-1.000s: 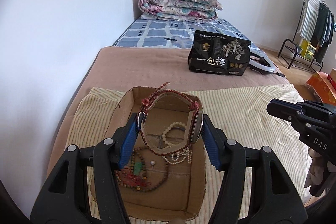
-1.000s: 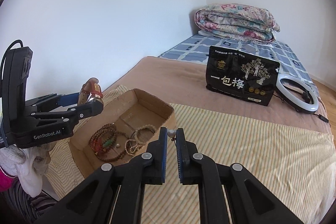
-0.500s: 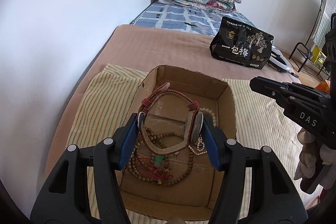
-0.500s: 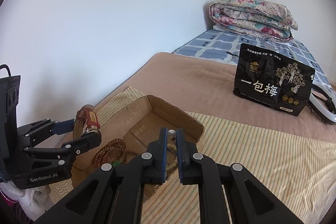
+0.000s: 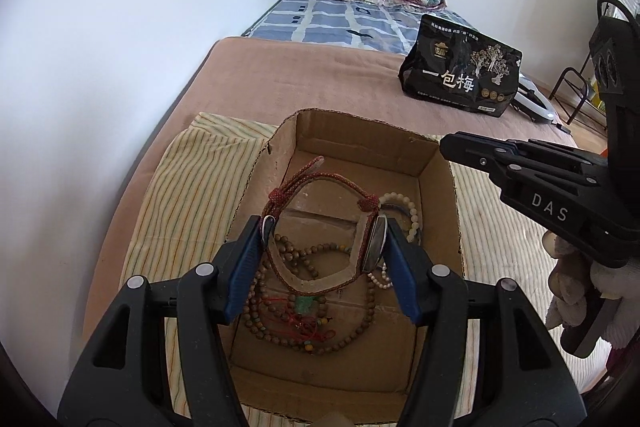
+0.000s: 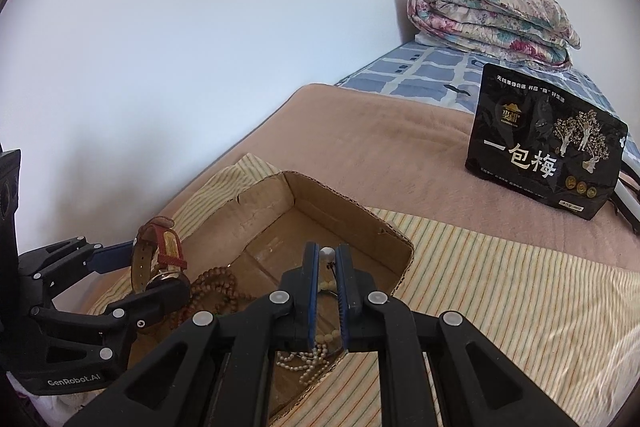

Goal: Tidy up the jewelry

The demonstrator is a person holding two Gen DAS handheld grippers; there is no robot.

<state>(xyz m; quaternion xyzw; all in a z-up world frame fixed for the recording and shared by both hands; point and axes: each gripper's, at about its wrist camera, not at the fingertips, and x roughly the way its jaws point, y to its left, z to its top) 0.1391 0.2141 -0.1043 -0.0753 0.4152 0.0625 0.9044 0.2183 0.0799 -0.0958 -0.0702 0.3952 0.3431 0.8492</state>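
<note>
Left tongs (image 5: 324,247) clamped on watch (image 5: 320,227): red braided strap looped upright, metal case against right pad, tan lining inside strap. Held over open cardboard box (image 5: 360,147) on striped cloth (image 5: 180,195) on bed. In box: brown bead strings, green stone with red cord, cream bracelet, small pearls. Right tongs (image 6: 327,259) nearly together, just easing apart, pinching white bead (image 6: 327,253) above box's near corner.

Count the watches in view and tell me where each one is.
1: a red-strapped wristwatch clamped in the left tool above the brown cardboard box. Others may lie hidden under the beads.
</note>
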